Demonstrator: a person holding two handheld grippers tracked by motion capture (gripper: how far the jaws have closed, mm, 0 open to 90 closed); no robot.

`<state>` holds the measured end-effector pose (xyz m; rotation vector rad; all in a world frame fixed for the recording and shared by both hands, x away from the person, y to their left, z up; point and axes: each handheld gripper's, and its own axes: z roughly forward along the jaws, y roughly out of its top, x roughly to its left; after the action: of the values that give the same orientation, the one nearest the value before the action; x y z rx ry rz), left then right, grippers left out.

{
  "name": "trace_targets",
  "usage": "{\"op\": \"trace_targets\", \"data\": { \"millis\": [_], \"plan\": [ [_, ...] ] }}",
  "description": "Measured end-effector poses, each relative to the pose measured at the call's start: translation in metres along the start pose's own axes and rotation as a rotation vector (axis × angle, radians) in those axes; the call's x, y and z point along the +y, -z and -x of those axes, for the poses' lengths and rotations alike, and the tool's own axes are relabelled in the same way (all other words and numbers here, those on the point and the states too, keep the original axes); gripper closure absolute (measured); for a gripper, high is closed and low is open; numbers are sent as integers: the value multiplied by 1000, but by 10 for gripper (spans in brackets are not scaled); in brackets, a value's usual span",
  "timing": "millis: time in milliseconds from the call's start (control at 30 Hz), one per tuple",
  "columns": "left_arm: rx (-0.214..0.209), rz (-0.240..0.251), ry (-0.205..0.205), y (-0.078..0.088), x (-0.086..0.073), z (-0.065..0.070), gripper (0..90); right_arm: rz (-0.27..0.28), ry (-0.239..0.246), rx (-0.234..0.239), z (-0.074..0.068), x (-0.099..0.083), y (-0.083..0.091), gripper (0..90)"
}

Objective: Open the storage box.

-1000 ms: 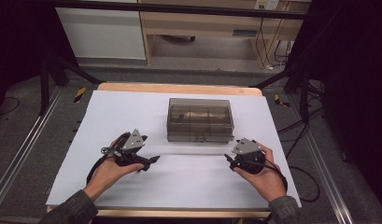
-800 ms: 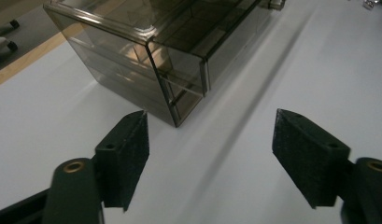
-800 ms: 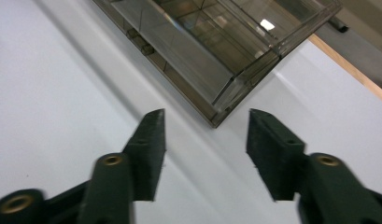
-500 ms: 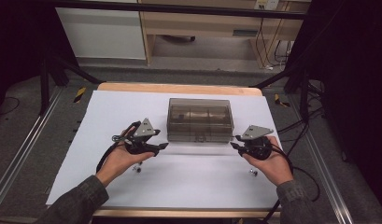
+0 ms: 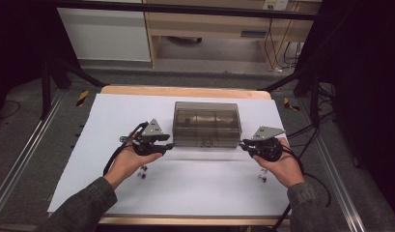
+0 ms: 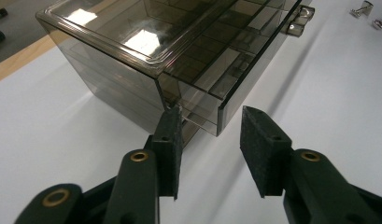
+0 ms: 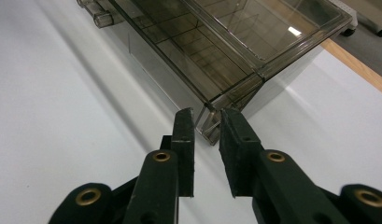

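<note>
white sheet covers the table (image 5: 113,121); smoky plastic box (image 5: 207,123) sits centre. left gripper (image 5: 170,145) at nine o'clock, right gripper (image 5: 243,143) at three, jaws just closing narrow around its front corners, not yet gripping; lifting remains.

A wooden tabletop (image 5: 185,91) is covered almost wholly by a white sheet (image 5: 195,188). On the sheet, a smoky transparent drawer box (image 5: 207,124) is set slightly toward 12 o'clock of centre. Small metal pieces (image 5: 143,172) are seen at 8 o'clock of the box, others (image 5: 261,176) at 4 o'clock.
</note>
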<state>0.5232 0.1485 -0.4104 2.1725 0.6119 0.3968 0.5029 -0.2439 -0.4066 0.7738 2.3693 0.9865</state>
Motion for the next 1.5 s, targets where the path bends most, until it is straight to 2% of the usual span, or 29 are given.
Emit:
{"op": "trace_targets", "data": {
  "millis": [167,433,867,1167,1500],
  "plan": [
    [-23,-2,18,-1,0,-3,657,-7,-8,22,4,0,-1,794],
    [-66,-8,15,-4,2,-1,758,-10,-5,43,7,0,-3,806],
    [-64,-23,27,-6,2,-3,819,-4,1,61,7,0,-6,820],
    [-63,-33,16,-5,3,0,847,-3,3,55,7,0,-4,828],
    [-76,-25,4,4,-2,11,850,-13,18,55,-5,-3,7,830]
  ]
}}
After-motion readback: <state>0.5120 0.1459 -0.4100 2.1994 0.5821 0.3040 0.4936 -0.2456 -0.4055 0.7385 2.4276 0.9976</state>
